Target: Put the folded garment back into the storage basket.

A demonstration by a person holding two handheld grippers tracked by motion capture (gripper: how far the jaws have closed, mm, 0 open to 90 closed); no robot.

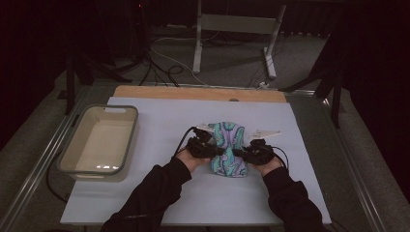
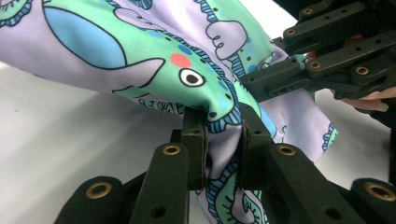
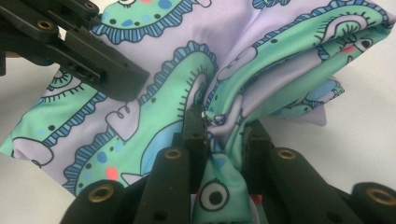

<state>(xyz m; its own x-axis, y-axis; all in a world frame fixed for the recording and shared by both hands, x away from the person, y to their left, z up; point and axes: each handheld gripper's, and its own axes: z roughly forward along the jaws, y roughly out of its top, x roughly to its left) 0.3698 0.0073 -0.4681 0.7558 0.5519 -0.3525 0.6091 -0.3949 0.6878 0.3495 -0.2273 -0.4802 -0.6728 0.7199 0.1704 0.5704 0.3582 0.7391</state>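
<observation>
Printed cloth [image 2: 154, 60] smooth, faint sheen; tongs [image 2: 223, 140] matt black plastic, brass rivets.

Looks like lab or recording studio. Dark curtained surroundings, white-covered worktable [image 1: 145, 203] with metal frame rails, cables [image 1: 164, 65] strewn over grey carpet beyond left gripper [image 1: 205, 145], metal stand legs [image 1: 232, 38] farther back, black tripod leg [image 1: 333, 89] beyond right gripper [image 1: 254, 153].

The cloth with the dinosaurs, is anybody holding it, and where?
Yes. Both grippers pinch the cloth: the left gripper on a bunched fold at its left side, the right gripper on a fold at its right side.
</observation>
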